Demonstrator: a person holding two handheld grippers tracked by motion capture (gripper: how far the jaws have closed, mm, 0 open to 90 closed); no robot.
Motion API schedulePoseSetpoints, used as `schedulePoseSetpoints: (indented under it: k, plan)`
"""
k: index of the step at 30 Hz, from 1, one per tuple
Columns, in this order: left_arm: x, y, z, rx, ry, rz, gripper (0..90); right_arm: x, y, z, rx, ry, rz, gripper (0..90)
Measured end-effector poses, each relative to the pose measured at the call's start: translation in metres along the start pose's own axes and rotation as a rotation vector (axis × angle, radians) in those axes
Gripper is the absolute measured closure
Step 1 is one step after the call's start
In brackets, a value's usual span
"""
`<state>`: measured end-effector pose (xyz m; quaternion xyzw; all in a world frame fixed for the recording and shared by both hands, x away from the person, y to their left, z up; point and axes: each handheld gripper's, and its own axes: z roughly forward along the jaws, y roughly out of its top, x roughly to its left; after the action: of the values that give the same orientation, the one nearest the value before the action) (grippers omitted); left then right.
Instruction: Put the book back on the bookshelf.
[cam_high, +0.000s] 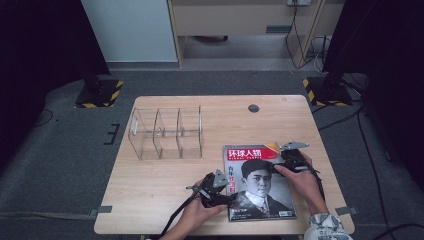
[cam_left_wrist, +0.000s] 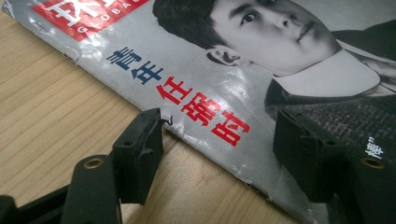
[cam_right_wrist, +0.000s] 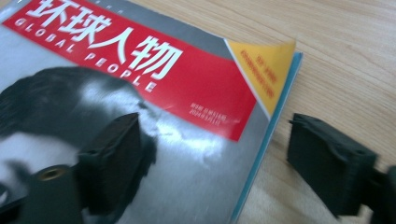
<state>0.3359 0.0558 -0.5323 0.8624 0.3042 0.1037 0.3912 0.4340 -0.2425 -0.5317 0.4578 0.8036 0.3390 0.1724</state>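
Magazine (cam_high: 259, 182) lies flat, cover up, on the wooden table (cam_high: 150, 185), at the near right part of the top, right of and nearer than the clear plastic organizer (cam_high: 166, 132). Cover: red title band at the far edge, yellow corner flash, black-and-white portrait.

Left gripper (cam_high: 216, 192) sits at the magazine's left edge, near the lower half of the spine. In the left gripper view (cam_left_wrist: 219, 154) its jaws stand apart and straddle that edge: one jaw over bare table just beside the spine, the other over the cover. Pads do not press on the paper.

Right gripper (cam_high: 287, 161) sits at the magazine's far right corner. In the right gripper view (cam_right_wrist: 215, 163) its jaws are apart, one over the cover, one over the table just past the right edge. Nothing is clamped.

A hand (cam_high: 305, 182) holds the right gripper.
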Motion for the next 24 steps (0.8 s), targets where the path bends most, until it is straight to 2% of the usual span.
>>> schedulePoseSetpoints:
  k: [3, 6, 11, 12, 14, 16, 17, 20, 21, 24]
  plan:
    - [0.0, 0.0, 0.0, 0.0, -0.001, 0.001, 32.3, -0.001, 0.004, 0.003, 0.016, 0.021, 0.014, 15.8]
    - [0.0, 0.0, 0.0, 0.001, -0.002, 0.002, 32.4, 0.001, 0.005, 0.005, 0.018, 0.029, -0.001, 16.3]
    - [0.0, 0.0, 0.0, 0.002, -0.003, 0.003, 32.5, 0.0, 0.004, 0.001, 0.015, 0.032, 0.002, 23.7]
    - [0.0, 0.0, 0.0, 0.002, -0.003, 0.003, 32.5, 0.001, 0.004, 0.0, 0.009, 0.024, 0.003, 26.1]
    - [0.0, 0.0, 0.0, 0.003, -0.003, 0.003, 32.5, 0.003, 0.005, -0.004, 0.003, 0.004, -0.024, 29.7]
    - [0.0, 0.0, 0.0, 0.002, -0.003, 0.003, 32.5, 0.005, 0.006, -0.007, -0.009, 0.002, -0.028, 30.5]
    - [0.0, 0.0, 0.0, 0.002, -0.004, 0.004, 32.5, 0.009, 0.009, -0.013, -0.041, 0.011, -0.043, 33.4]
    - [0.0, 0.0, 0.0, 0.002, -0.004, 0.004, 32.5, 0.014, 0.011, -0.019, -0.077, 0.043, -0.05, 37.3]
    - [0.0, 0.0, 0.0, 0.001, -0.004, 0.003, 32.6, 0.015, 0.011, -0.021, -0.082, 0.061, -0.058, 38.4]
    - [0.0, 0.0, 0.0, 0.002, -0.004, 0.004, 32.6, 0.014, 0.01, -0.021, -0.089, 0.071, -0.071, 39.3]
